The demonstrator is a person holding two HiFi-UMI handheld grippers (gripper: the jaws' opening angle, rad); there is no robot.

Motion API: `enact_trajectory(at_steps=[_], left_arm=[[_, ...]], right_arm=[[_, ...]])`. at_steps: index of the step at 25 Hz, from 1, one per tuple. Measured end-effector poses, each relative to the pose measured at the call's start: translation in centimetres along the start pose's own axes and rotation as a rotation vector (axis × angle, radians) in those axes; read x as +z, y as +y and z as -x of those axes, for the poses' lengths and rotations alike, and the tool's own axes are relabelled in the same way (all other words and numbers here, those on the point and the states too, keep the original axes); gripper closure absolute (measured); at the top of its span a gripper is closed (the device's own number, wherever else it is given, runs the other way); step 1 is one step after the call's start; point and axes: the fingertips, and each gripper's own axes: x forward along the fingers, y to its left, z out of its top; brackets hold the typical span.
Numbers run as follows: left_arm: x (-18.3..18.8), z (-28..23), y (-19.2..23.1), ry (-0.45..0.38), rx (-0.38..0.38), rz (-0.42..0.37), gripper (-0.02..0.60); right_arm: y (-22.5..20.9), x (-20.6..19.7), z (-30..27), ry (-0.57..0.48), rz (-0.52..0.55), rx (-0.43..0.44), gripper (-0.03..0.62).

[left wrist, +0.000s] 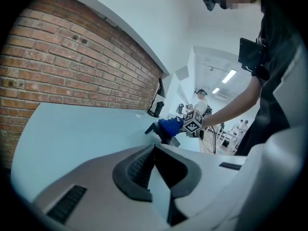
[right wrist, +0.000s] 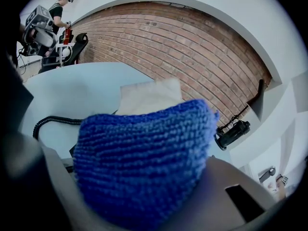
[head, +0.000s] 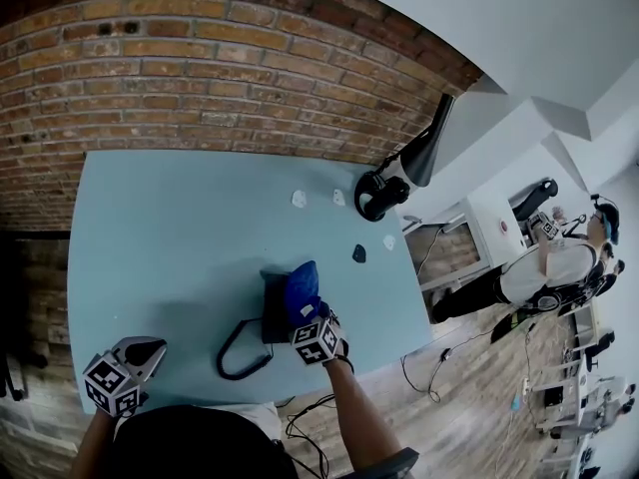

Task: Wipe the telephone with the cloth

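While your right gripper (head: 312,319) keeps its jaws pinched on the blue cloth (head: 303,285), the cloth rests on top of the dark telephone (head: 271,312). The telephone stands on the light blue table (head: 170,238), near the front edge and a little right of the middle. In the right gripper view the knitted cloth (right wrist: 144,162) fills the whole space between the two jaws and bulges out in front of them. Just behind it there is a pale flat panel (right wrist: 150,96), and I cannot tell if it belongs to the telephone. The black coiled cord (head: 238,355) makes a loop on the table at the left side of the telephone, on the side toward you. Your left gripper (head: 148,350) is over the front left corner of the table, well apart from the telephone. Its jaws are pressed together at the tips with nothing between them. Farther back on the table lie a few small white pieces (head: 299,199) and one small dark piece (head: 359,253). A black device (head: 382,194) sits at the far right corner, close to the brick wall (head: 200,58). A person (head: 554,267) stands in the room beyond the table.
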Motion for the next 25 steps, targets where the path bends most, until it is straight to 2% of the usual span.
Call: enact_trajectory(at_steps=[6, 11, 25], left_arm=[[-0.2, 0.0, 0.0, -0.003, 0.001, -0.004, 0.56], [-0.4, 0.1, -0.2, 0.001, 0.001, -0.004, 0.56], [-0.4, -0.2, -0.9, 0.004, -0.012, -0.008, 0.56]], right_arm=[[0.3, -0.2, 0.0, -0.007, -0.038, -0.015, 0.539], [1.3, -1.0, 0.6, -0.006, -0.022, -0.021, 0.539], [3.9, -3.3, 1.7, 0.007, -0.065, -0.011, 0.539]])
